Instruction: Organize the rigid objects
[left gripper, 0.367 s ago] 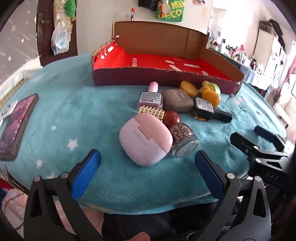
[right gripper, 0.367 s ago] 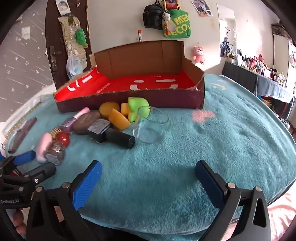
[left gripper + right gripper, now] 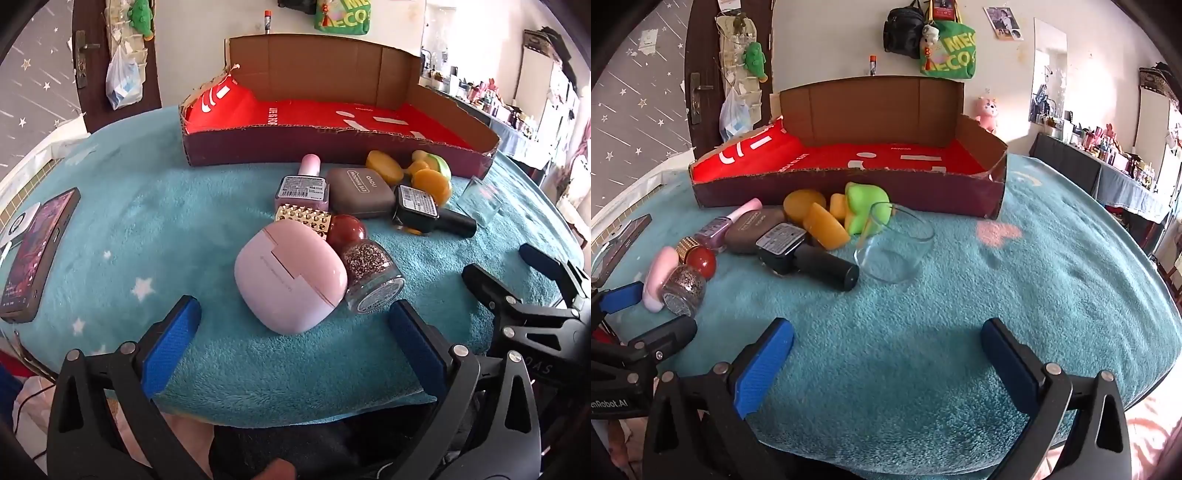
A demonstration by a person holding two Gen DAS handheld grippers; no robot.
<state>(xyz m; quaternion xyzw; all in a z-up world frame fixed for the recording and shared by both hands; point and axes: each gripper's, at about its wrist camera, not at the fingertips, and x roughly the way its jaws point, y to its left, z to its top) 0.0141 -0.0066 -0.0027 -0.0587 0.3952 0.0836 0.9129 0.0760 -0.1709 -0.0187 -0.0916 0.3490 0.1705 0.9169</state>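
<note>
A cluster of small items lies on the teal blanket in front of an open red-lined cardboard box (image 3: pixel 332 144) (image 3: pixel 849 184). A pink earbud case (image 3: pixel 290 278) (image 3: pixel 655 278) is nearest my left gripper (image 3: pixel 291 332), which is open and empty just short of it. Beside it are a glitter bottle (image 3: pixel 371 275) (image 3: pixel 683 286), a red ball (image 3: pixel 345 230), a brown case (image 3: pixel 360 192), a pink nail polish (image 3: pixel 303 186), a black bottle (image 3: pixel 428 212) (image 3: pixel 809 260) and yellow and green toys (image 3: pixel 849 214). A clear glass (image 3: pixel 894 245) lies ahead of my open, empty right gripper (image 3: pixel 886 362).
A phone (image 3: pixel 35 254) lies at the blanket's left edge. The blanket's front edge is just under both grippers. A door and hanging bags are on the back wall; a cluttered table (image 3: pixel 1108 173) stands at the right.
The left gripper has edged slightly toward the pink case; the right gripper has shifted a little closer to the glass. Nothing on the blanket has moved.
</note>
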